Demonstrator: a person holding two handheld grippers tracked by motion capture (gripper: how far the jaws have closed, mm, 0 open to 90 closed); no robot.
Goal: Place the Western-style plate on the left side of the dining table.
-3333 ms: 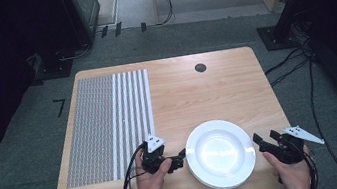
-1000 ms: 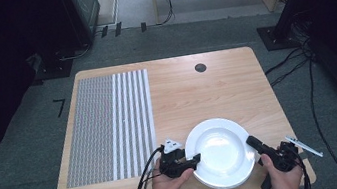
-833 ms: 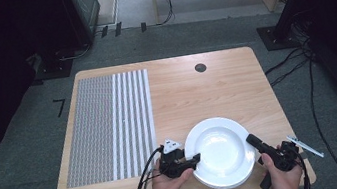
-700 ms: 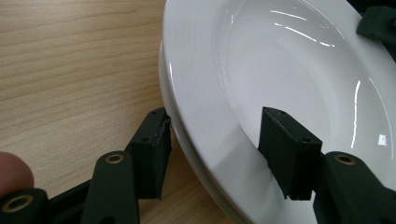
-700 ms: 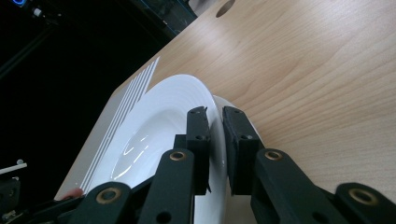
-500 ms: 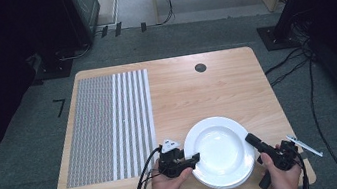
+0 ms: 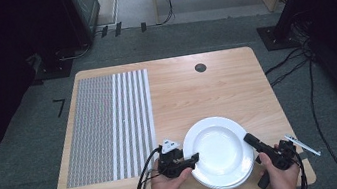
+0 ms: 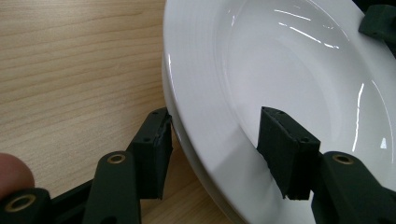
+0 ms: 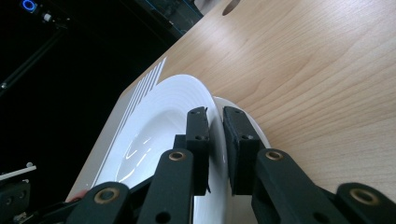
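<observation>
Two white plates lie stacked near the table's front edge. The top plate (image 7: 215, 149) (image 8: 289, 60) (image 9: 154, 126) sits slightly off the lower plate (image 7: 226, 185) (image 9: 261, 133). My left gripper (image 7: 194, 159) (image 8: 215, 135) is open at the top plate's left rim. One of its jaws is outside under the rim and the other is inside the bowl. My right gripper (image 7: 250, 139) (image 9: 215, 116) is shut on the top plate's right rim, with one jaw on each face. A hand holds each gripper.
The wooden table (image 7: 197, 95) carries a grey and white striped mat (image 7: 111, 128) on its left half and a round cable hole (image 7: 200, 67) at the back. Dark equipment and cables stand on the floor around it.
Since 3.3 s ago both grippers have moved inward from beside the plates onto the top plate's rim. Over the last second they have hardly moved.
</observation>
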